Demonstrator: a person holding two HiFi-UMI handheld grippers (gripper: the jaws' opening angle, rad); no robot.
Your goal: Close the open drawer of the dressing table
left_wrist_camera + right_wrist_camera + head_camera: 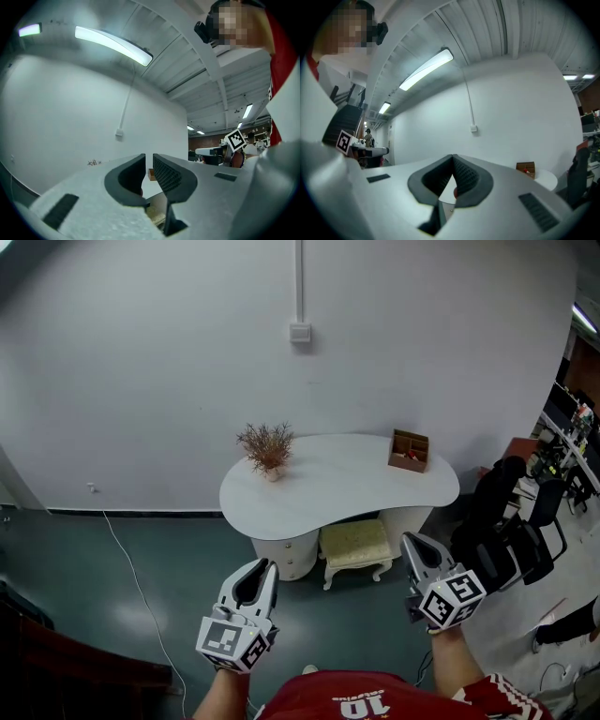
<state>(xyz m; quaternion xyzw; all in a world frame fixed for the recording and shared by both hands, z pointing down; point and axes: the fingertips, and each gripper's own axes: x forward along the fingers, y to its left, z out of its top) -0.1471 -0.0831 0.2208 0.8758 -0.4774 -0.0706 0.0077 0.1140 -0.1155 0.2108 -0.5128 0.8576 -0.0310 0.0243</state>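
Note:
The white dressing table [337, 482] stands against the far wall, with a curved top and a pedestal under each end. From here I cannot make out an open drawer. Both grippers are raised in front of me, well short of the table and pointing towards it. My left gripper [270, 565] [148, 159] has a narrow gap between its jaws and nothing in it. On my right gripper [409, 540] [453, 158] the jaw tips meet and hold nothing.
A dried plant [267, 448] and a wooden box [409, 450] [526, 168] sit on the tabletop. A cushioned stool [355, 545] is tucked under it. Black office chairs [506, 521] stand at the right, a cable [131, 568] runs over the floor, and dark furniture [56, 662] is at the lower left.

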